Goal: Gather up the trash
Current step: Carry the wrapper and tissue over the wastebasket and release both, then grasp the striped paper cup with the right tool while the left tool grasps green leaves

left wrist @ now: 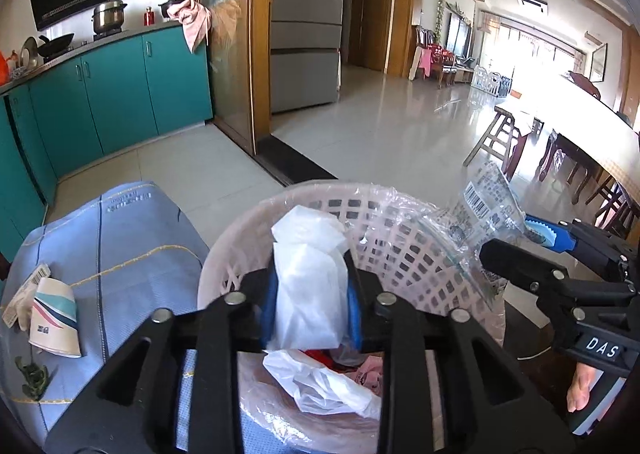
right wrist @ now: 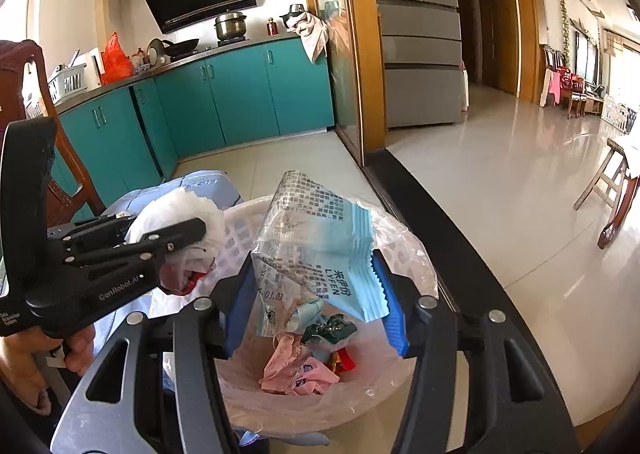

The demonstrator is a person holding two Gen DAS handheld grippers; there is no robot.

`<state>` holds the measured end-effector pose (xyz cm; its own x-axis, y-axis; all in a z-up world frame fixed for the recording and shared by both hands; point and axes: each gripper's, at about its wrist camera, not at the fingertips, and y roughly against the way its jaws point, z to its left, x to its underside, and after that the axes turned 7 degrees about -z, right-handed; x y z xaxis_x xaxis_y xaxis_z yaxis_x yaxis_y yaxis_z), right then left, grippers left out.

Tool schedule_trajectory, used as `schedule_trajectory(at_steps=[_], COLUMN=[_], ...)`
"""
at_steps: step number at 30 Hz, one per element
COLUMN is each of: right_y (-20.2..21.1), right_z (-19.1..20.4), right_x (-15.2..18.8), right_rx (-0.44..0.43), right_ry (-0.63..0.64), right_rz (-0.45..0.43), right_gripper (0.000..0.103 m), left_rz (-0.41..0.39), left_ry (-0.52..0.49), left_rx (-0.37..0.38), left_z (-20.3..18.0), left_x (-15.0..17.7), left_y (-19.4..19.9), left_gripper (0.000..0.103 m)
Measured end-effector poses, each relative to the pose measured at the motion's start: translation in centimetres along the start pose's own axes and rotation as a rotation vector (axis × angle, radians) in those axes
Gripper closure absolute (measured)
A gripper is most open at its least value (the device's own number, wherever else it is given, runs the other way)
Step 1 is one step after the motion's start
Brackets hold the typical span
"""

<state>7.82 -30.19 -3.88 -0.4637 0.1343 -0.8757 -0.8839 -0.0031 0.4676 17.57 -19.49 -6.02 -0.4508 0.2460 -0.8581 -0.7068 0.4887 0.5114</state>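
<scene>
Right claw (right wrist: 316, 294) pinches wrapper (right wrist: 320, 250); long axis upright.

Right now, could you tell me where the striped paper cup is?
In the left wrist view, the white paper cup with teal and pink stripes lies tipped on the blue cloth, left of the pink lattice waste basket.

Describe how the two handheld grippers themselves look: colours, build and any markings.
Both are black plastic with silver rivets and slotted linkage bars. The left gripper and right gripper have blue ridged finger pads. The left body reads "GenRobot.AI"; the right carries a "DAS" label. Bare hands hold them; no cables are visible.
</scene>
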Motion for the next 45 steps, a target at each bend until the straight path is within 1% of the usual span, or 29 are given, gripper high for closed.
schedule_trajectory(at_steps=[1, 2, 4, 7, 8, 9, 10, 12, 14, 16, 17, 18, 19, 21, 23, 25, 27, 28, 29, 30, 31, 33, 34, 35, 37, 38, 41, 43, 45], right_y=[0.0, -0.1, -0.4, -1.1, -1.3, -1.5, -1.5, -1.5, -1.7, -1.9, -2.0, -2.1, -2.3, -2.9, -3.7, -4.6, -5.7, -6.2, -6.7, -7.3, -8.1, -9.8, -11.1, -12.1, -14.9, -16.0, -18.5, -20.2, -21.7], right_z=[-0.1, -0.1, 0.0, 0.4, 0.6, 0.9, 1.1, 1.3, 1.9, 2.4, 2.7, 2.9, 3.4, 5.0, 7.2, 10.1, 13.8, 15.3, 17.0, 18.5, 20.1, 22.1, 23.1, 23.7, 25.1, 25.8, 27.9, 29.3, 30.2], right_x=[0.1, 0.1, 0.1, 0.2, 0.2, 0.2, 0.2, 0.2, 0.2, 0.2, 0.1, 0.0, -0.1, -0.3, -0.5, -0.4, -0.1, 0.1, 0.3, 0.6, 0.9, 1.4, 1.5, 1.5, 1.2, 1.1, 1.0, 1.1, 1.3], right_rx=[0.000, 0.000, 0.004, 0.004, 0.008, 0.018, 0.022, 0.022, 0.023, 0.018, 0.009, 0.002, -0.009, -0.042, -0.092, -0.151, -0.225, -0.254, -0.289, -0.315, -0.337, -0.377, -0.390, -0.392, -0.397, -0.399, -0.392, -0.377, -0.354], right_ry=[-0.001, -0.003, -0.007, -0.010, -0.006, -0.002, 0.000, 0.004, 0.018, 0.027, 0.029, 0.031, 0.035, 0.045, 0.061, 0.091, 0.137, 0.153, 0.172, 0.188, 0.205, 0.205, 0.180, 0.153, 0.076, 0.051, -0.004, -0.032, -0.057], right_rz=[0.001, 0.005, 0.013, 0.032, 0.037, 0.038, 0.034, 0.031, 0.033, 0.036, 0.036, 0.036, 0.036, 0.040, 0.048, 0.062, 0.083, 0.093, 0.105, 0.117, 0.131, 0.162, 0.184, 0.199, 0.241, 0.259, 0.304, 0.336, 0.366], right_gripper=[0.048, 0.048, 0.046, 0.041, 0.038, 0.031, 0.026, 0.022, 0.021, 0.020, 0.020, 0.020, 0.020, 0.020, 0.019, 0.020, 0.020, 0.020, 0.020, 0.020, 0.019, 0.020, 0.020, 0.020, 0.019, 0.019, 0.012, 0.007, 0.007], left_rz=[-0.001, -0.004, -0.017, -0.027, -0.031, -0.034, -0.034, -0.032, -0.016, 0.013, 0.024, 0.045, 0.058, 0.105, 0.163, 0.231, 0.261, 0.269, 0.277, 0.287, 0.312, 0.332, 0.331, 0.330, 0.331, 0.328, 0.326, 0.317, 0.306], left_ry=[-0.001, -0.001, 0.016, 0.034, 0.038, 0.046, 0.055, 0.087, 0.118, 0.147, 0.154, 0.171, 0.185, 0.247, 0.321, 0.380, 0.399, 0.405, 0.416, 0.427, 0.446, 0.462, 0.472, 0.479, 0.488, 0.482, 0.436, 0.443, 0.459], left_rx=[0.002, 0.003, -0.001, -0.015, -0.032, -0.053, -0.070, -0.128, -0.190, -0.292, -0.328, -0.396, -0.438, -0.541, -0.596, -0.630, -0.638, -0.629, -0.605, -0.586, -0.567, -0.572, -0.570, -0.562, -0.520, -0.512, -0.524, -0.506, -0.481], left_z=[-0.2, -0.2, 0.3, 1.2, 1.7, 2.3, 2.9, 4.8, 6.8, 10.0, 11.2, 13.5, 15.0, 19.6, 23.2, 26.2, 28.1, 28.5, 29.0, 29.4, 30.0, 30.5, 31.2, 31.4, 31.4, 31.1, 29.9, 29.6, 29.4], left_x=[0.1, 0.2, 0.2, 0.2, 0.3, 0.4, 0.4, 0.8, 1.1, 2.1, 2.3, 3.2, 3.7, 5.7, 7.4, 9.0, 10.0, 10.3, 10.6, 11.0, 11.4, 12.0, 12.3, 12.4, 12.7, 12.9, 13.2, 13.5, 13.6], left_y=[0.1, 0.0, 0.4, 1.1, 1.4, 1.7, 1.9, 2.6, 3.1, 4.1, 4.3, 5.0, 5.5, 6.6, 7.3, 7.6, 7.6, 7.4, 7.2, 7.0, 6.5, 6.1, 6.2, 6.2, 5.9, 5.8, 6.2, 6.6, 7.2], left_gripper=[0.058, 0.045, 0.034, 0.029, 0.028, 0.027, 0.027, 0.027, 0.027, 0.027, 0.028, 0.028, 0.028, 0.028, 0.029, 0.031, 0.031, 0.033, 0.038, 0.041, 0.047, 0.053, 0.058, 0.070, 0.085, 0.087, 0.090, 0.090, 0.090])
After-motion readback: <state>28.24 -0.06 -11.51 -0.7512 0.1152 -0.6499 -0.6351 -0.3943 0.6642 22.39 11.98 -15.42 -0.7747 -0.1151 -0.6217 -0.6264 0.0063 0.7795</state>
